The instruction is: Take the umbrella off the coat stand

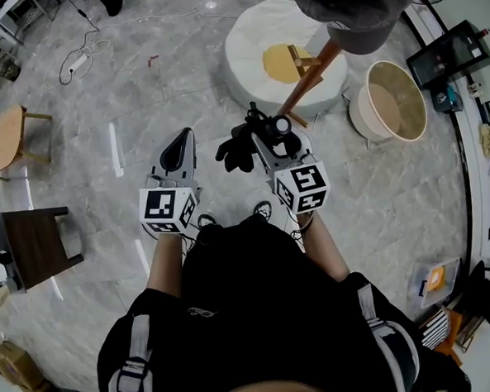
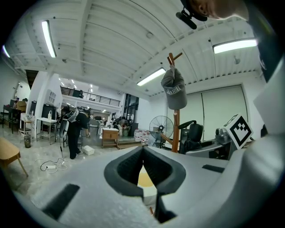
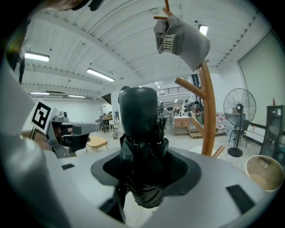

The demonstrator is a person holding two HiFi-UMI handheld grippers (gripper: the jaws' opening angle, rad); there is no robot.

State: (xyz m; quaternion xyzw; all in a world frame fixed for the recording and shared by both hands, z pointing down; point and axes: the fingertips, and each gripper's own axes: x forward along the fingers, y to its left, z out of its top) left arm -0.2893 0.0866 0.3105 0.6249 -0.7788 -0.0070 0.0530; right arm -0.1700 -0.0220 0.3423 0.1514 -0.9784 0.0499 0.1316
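Observation:
A black folded umbrella (image 1: 241, 148) sits upright between the jaws of my right gripper (image 1: 263, 139), which is shut on it. In the right gripper view the umbrella (image 3: 139, 133) fills the middle, its rounded handle on top. It hangs free of the wooden coat stand (image 1: 306, 77), whose pole rises just right of it (image 3: 207, 111). A grey cap (image 3: 180, 38) hangs on the stand's top peg. My left gripper (image 1: 180, 147) is left of the umbrella and apart from it, its tips (image 2: 143, 153) together with nothing between them.
A white round cushion (image 1: 246, 42) lies around the stand's foot, with a beige basket (image 1: 396, 101) to its right. Wooden stools (image 1: 26, 248) stand at the left and a cable (image 1: 84, 53) trails on the floor. A standing fan (image 3: 239, 120) and people in the background are farther off.

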